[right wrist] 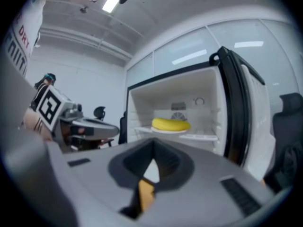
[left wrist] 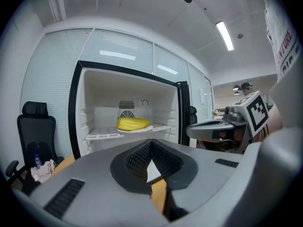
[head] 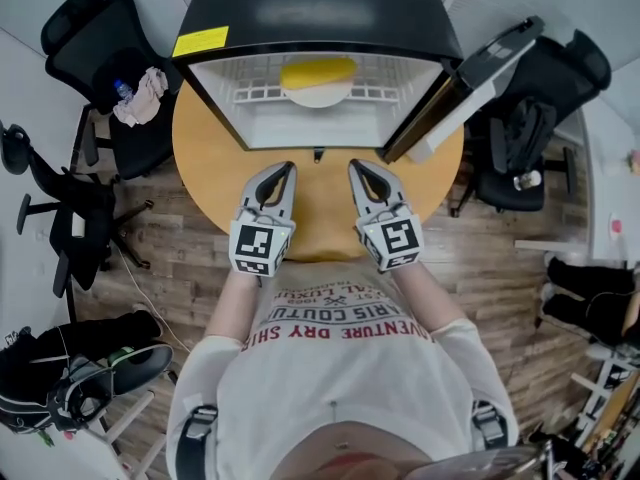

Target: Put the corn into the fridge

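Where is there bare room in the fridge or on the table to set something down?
The wire shelf is bare left and right of the plate holding the corn; the fridge floor below is bare. The table is free left of the left gripper. The open door crowds the right side.

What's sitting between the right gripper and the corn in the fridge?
Nothing: the head view shows only bare wooden table and white shelf between the right gripper and the corn.

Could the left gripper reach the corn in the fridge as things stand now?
Probably yes: the door stands open and nothing lies between the left gripper and the corn on its plate, though the jaws are shut.
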Tool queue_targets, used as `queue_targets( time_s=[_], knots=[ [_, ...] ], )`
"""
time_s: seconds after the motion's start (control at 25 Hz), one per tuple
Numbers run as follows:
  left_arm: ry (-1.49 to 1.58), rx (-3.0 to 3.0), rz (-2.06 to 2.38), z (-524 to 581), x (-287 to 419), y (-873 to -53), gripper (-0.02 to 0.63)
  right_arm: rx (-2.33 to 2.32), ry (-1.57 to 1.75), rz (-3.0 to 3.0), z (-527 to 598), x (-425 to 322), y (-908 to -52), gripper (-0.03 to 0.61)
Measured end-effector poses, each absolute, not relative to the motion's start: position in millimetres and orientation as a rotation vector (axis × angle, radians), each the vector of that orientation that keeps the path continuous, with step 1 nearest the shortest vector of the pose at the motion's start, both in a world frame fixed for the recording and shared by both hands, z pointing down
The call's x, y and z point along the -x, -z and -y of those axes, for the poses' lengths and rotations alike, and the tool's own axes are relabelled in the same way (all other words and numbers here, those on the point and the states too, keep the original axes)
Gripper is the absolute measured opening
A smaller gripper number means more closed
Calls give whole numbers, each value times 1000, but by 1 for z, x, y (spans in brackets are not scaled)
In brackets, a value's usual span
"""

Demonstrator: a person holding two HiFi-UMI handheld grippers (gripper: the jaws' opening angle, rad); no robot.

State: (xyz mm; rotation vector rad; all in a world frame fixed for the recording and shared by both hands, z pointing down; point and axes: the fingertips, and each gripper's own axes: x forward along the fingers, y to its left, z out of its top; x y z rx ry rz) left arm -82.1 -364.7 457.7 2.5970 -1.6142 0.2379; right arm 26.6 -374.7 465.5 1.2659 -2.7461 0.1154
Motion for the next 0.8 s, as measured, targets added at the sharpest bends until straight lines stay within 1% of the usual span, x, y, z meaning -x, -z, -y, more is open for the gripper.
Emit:
queue_targets(
  time_s=[0.36, 0.8],
  knots=[
    [-230, -2611, 1621, 360, 79, -453, 28, -1192, -98, 2735, 369, -20, -469, 28],
    [-229, -2609, 1628, 363, 81, -451, 28, -1220, -134, 2732, 375, -18, -470, 28]
  ],
)
